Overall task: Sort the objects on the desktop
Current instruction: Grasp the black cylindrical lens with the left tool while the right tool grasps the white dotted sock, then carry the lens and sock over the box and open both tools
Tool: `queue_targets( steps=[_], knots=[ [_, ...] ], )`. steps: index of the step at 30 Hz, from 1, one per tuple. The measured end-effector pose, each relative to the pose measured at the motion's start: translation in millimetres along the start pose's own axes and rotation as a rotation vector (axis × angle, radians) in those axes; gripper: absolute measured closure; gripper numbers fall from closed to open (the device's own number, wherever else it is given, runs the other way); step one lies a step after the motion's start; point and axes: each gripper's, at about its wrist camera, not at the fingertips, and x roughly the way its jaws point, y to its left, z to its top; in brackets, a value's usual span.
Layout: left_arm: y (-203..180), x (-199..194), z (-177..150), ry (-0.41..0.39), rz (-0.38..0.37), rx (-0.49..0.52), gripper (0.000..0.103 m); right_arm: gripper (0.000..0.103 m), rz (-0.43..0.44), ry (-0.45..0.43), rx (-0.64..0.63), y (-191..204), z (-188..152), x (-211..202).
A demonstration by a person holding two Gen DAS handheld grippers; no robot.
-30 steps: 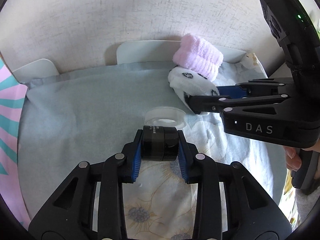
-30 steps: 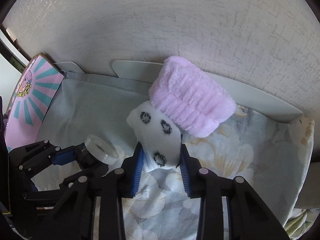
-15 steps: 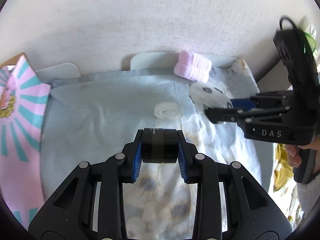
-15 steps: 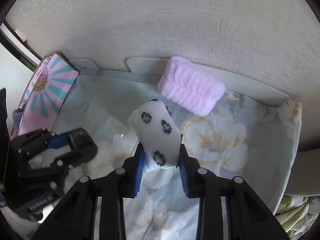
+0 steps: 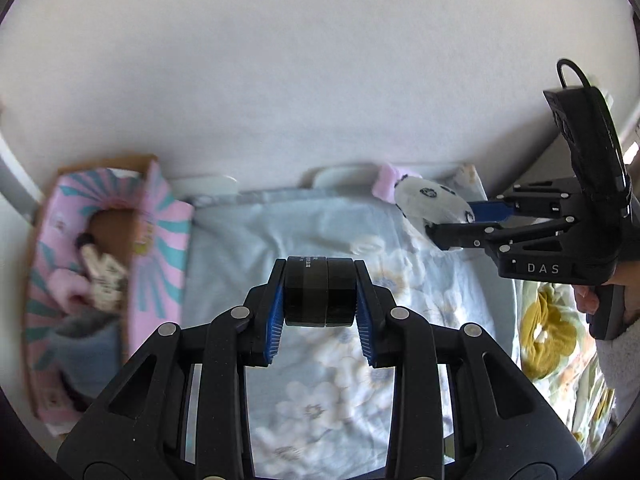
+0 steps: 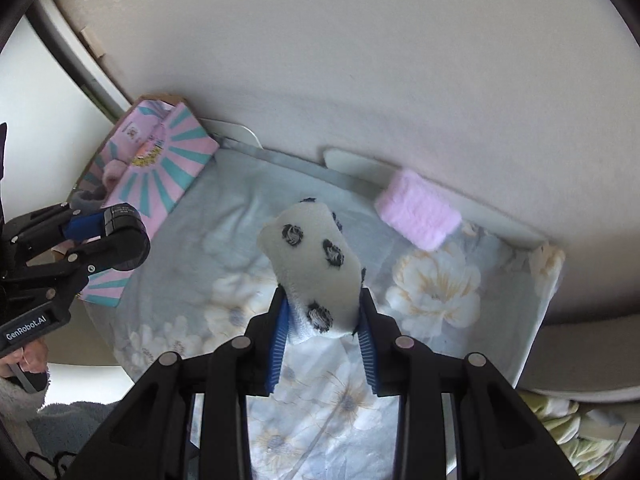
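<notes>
My left gripper is shut on a black tape roll and holds it above the floral cloth; it shows in the right wrist view at the left. My right gripper is shut on a white spotted sock, lifted off the cloth; it shows in the left wrist view at the right. A pink fluffy band lies at the back by the wall. A clear tape roll lies on the cloth beyond the black roll.
A pink and teal box stands open at the left with socks and soft items inside. The floral cloth covers a white table against a white wall. A hand holds each gripper.
Both grippers have risen and pulled back from the cloth with their loads. The sock has come away from the pink band. The box at the left has come into the left wrist view.
</notes>
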Motion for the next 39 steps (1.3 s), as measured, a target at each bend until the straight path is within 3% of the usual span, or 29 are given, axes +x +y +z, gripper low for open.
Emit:
queue_targets(
  steps=[9, 15, 26, 39],
  knots=[
    [72, -55, 7, -0.062, 0.076, -0.121, 0.075, 0.073, 0.032, -0.046, -0.172, 85, 68, -10],
    [126, -78, -8, -0.071, 0.143, -0.208, 0.075, 0.073, 0.085, -0.043, -0.287, 152, 108, 1],
    [195, -78, -55, -0.007, 0.175, -0.350, 0.075, 0.073, 0.155, 0.087, -0.500, 267, 138, 67],
    [212, -63, -56, 0.016, 0.163, -0.383, 0.075, 0.073, 0.157, 0.168, -0.525, 295, 146, 106]
  ],
)
